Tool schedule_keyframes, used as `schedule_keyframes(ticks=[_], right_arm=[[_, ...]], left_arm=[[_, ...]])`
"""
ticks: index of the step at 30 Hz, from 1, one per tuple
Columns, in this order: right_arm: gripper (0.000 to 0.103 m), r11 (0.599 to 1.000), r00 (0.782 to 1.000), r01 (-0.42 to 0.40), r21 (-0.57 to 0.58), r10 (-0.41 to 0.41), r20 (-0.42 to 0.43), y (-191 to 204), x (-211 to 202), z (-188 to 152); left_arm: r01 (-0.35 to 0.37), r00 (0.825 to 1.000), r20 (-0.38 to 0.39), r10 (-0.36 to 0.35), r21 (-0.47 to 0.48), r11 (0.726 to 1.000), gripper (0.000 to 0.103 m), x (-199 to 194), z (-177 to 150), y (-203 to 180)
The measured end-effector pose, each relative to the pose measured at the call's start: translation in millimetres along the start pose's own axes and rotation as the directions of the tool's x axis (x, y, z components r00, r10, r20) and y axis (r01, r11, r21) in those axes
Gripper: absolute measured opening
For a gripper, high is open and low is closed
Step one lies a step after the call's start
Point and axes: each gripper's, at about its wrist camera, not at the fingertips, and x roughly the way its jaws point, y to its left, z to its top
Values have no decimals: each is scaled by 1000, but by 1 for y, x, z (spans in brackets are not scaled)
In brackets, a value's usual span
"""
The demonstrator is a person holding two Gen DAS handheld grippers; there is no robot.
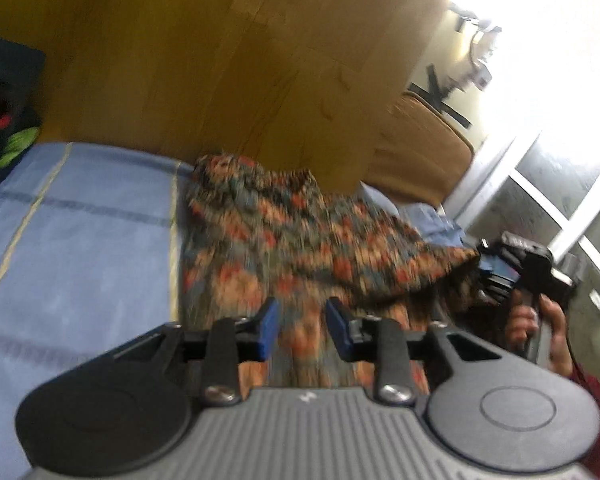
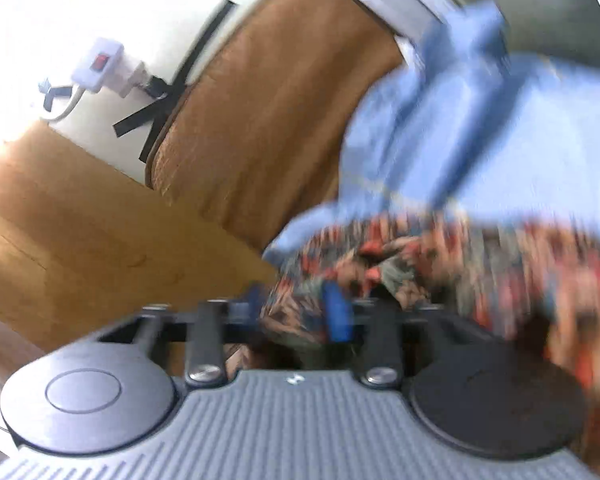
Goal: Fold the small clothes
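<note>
Patterned garment (image 1: 284, 240): soft cloth; blue sheet (image 1: 80, 240): matt woven; floor (image 1: 180, 60): seemingly smooth wood.

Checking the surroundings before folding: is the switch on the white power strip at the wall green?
No, the switch on the white power strip is red in the right wrist view.

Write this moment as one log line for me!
task: fold | right gripper: shut on patterned cloth | left gripper: over cloth, grip unclear | surface: blue bedsheet

the flat blue striped bedsheet (image 1: 80, 232) lay free to the left of the crumpled floral patterned garment (image 1: 284, 240), while a tan upholstered cushion (image 1: 416, 152) blocked the far right.
</note>
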Motion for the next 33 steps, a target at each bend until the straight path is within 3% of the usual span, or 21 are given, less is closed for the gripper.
schedule_keyframes(ticks=[1, 3, 6, 9, 12, 15, 16, 18, 20, 22, 28, 30, 32, 33], right_arm=[[3, 998, 1000, 12, -59, -10, 24, 8, 4, 5], [3, 990, 998, -21, -141, 29, 53, 27, 6, 15], [3, 953, 987, -144, -267, 159, 36, 71, 0, 19], [4, 878, 955, -292, -380, 289, -68, 122, -13, 11], [8, 873, 937, -348, -343, 310, -163, 133, -24, 0], [23, 914, 957, -277, -297, 233, -176, 112, -30, -9], [37, 934, 970, -221, -279, 181, -161, 98, -34, -10], [50, 975, 985, -122, -188, 96, -142, 68, -33, -9], [54, 997, 984, -66, -32, 60, -169, 40, -24, -7], [61, 995, 982, -23, 93, 40, -184, 20, -15, -6], [73, 985, 991, 65, 160, -45, -126, 25, 30, 10], [73, 972, 988, 142, 189, -127, -91, 26, 44, 18], [62, 955, 976, 214, 204, -203, -72, 22, 61, 25], [31, 953, 972, 232, 195, -222, -70, 21, 69, 29]], left_arm=[[4, 1000, -5, -4, 3, 1000, 16, 17, 11, 2], [2, 999, -35, -2, 5, 1000, 12, 50, 27, 5], [-50, 993, -107, 49, -6, 999, 10, 96, 39, 13], [-96, 984, -150, 91, -22, 995, 10, 123, 37, 23], [-108, 987, -120, 105, -12, 994, 10, 134, 31, 27], [-125, 990, -63, 127, 39, 991, 10, 132, 20, 22], [-132, 990, -51, 134, 55, 990, 10, 131, 17, 20], [-134, 990, -48, 136, 53, 990, 10, 131, 17, 18], [-123, 991, -43, 125, 43, 991, 10, 130, 17, 20], [-112, 993, -43, 113, 31, 993, 10, 131, 18, 22], [-110, 993, -39, 111, 38, 993, 10, 128, 18, 23], [-108, 993, -39, 109, 38, 993, 10, 127, 18, 23], [-102, 994, -40, 103, 32, 994, 10, 128, 17, 24], [-98, 994, -41, 99, 27, 995, 10, 128, 17, 24]])
